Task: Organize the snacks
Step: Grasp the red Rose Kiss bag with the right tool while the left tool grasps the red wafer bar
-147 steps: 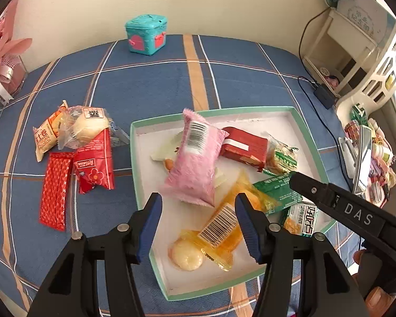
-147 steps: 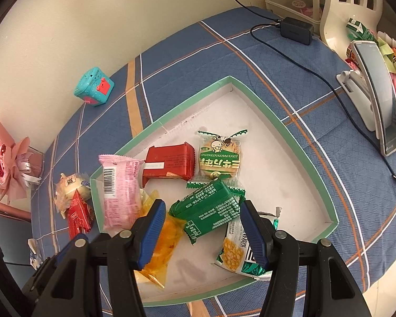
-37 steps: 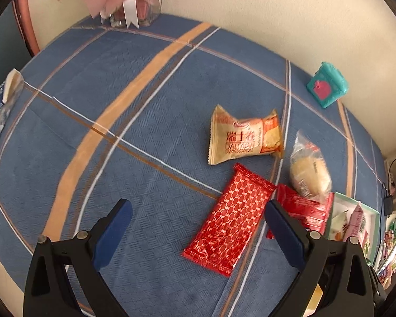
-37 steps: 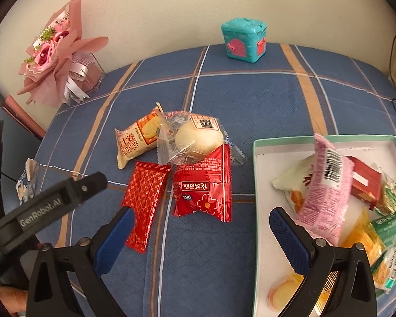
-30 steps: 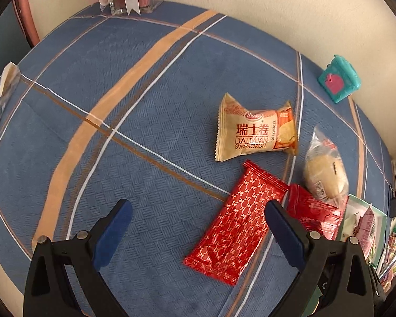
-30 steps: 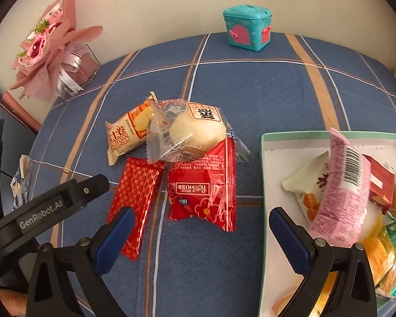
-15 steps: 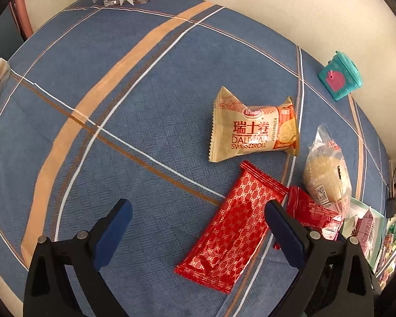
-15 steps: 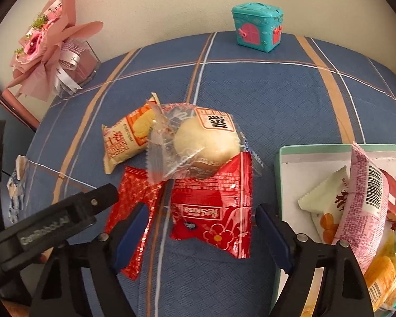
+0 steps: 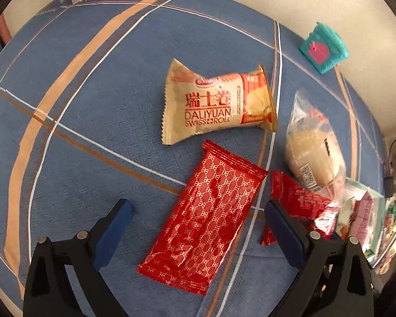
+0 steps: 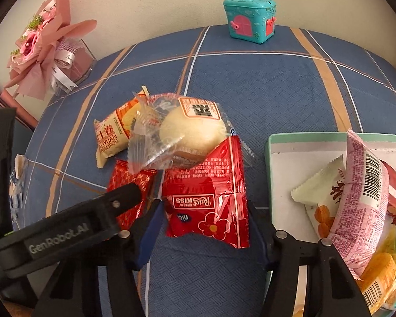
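Bun [image 10: 195,129] on packet [image 10: 207,195] — tray [image 10: 270,163] right.

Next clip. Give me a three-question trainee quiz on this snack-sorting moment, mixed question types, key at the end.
1. True or false: the left hand-held gripper is shut on the long red patterned packet.
2. Which snack sits between the right hand-held gripper pads? A) Swiss roll packet B) red Kiss packet C) pink packet
3. Fill in: the clear-wrapped bun rests partly on the red ____ packet.

Key
1. False: its jaws stand wide around the packet.
2. B: the jaws have just been closing, pads at its edges.
3. Kiss
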`<act>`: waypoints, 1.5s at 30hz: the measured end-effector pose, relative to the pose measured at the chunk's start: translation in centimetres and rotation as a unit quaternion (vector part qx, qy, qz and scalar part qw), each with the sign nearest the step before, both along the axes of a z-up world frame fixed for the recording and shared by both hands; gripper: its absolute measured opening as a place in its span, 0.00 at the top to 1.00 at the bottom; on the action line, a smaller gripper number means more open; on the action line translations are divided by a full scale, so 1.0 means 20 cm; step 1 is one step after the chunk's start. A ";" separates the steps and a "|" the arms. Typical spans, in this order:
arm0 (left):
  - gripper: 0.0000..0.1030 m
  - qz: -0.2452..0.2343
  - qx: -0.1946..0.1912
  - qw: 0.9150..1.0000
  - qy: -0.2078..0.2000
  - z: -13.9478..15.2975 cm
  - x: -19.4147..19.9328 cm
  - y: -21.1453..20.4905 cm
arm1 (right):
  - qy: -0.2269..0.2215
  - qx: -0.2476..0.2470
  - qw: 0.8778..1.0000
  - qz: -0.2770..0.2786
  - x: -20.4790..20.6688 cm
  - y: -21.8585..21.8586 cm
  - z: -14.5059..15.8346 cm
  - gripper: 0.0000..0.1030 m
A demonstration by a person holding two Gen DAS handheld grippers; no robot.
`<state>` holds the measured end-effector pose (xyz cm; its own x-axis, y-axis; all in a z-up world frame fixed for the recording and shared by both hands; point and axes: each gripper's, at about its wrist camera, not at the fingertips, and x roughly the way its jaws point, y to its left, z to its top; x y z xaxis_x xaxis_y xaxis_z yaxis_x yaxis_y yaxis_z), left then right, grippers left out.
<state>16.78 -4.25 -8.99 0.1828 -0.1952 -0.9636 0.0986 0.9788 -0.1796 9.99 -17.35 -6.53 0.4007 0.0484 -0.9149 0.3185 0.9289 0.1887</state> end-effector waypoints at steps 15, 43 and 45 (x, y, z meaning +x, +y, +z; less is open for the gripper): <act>0.03 0.063 0.056 0.996 -0.017 -0.05 0.09 0.04 | -0.010 0.005 1.000 0.003 0.00 -0.01 0.01 0.41; 0.58 0.004 -0.008 1.000 -0.020 0.01 -0.03 -0.28 | -0.036 0.029 0.999 -0.002 -0.07 -0.03 0.07 0.55; 0.65 0.002 -0.011 1.000 -0.024 0.06 -0.01 -0.17 | -0.035 0.028 0.999 -0.001 -0.09 -0.02 0.09 0.55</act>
